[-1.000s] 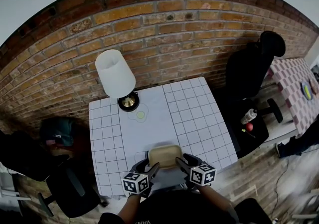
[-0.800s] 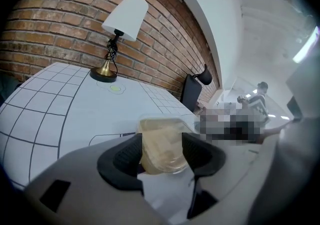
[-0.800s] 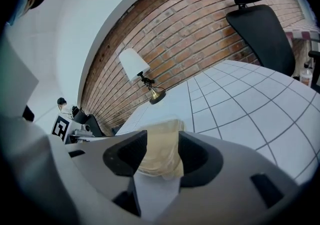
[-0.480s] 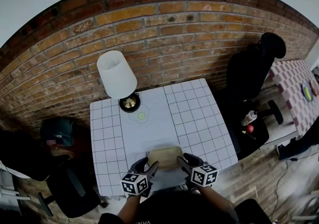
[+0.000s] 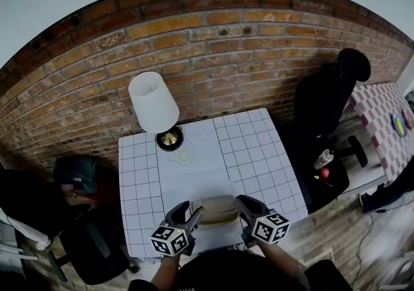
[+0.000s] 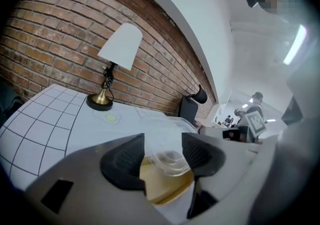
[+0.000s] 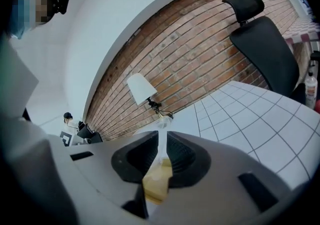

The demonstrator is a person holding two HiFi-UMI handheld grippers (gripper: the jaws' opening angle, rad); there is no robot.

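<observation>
A clear plastic container point(image 5: 217, 209) with a tan filling hangs over the near edge of the white gridded table point(image 5: 259, 154), held between both grippers. My left gripper point(image 5: 193, 216) is shut on its left end; in the left gripper view the clear shell point(image 6: 167, 159) fills the gap between the black pads, with tan below. My right gripper point(image 5: 240, 208) is shut on the right end. In the right gripper view the container point(image 7: 159, 171) is pinched by its thin clear edge, the jaws almost together.
A white-shaded lamp point(image 5: 154, 105) with a brass base stands at the table's back left, a small green disc point(image 5: 184, 154) in front of it. A black office chair point(image 5: 326, 89) and a bottle point(image 5: 322, 158) are to the right. A person in a cap point(image 5: 76, 173) sits at the left.
The container has risen off the table and tipped in the jaws. Both grippers have drawn slightly toward me, and the right jaws now show a much narrower gap.
</observation>
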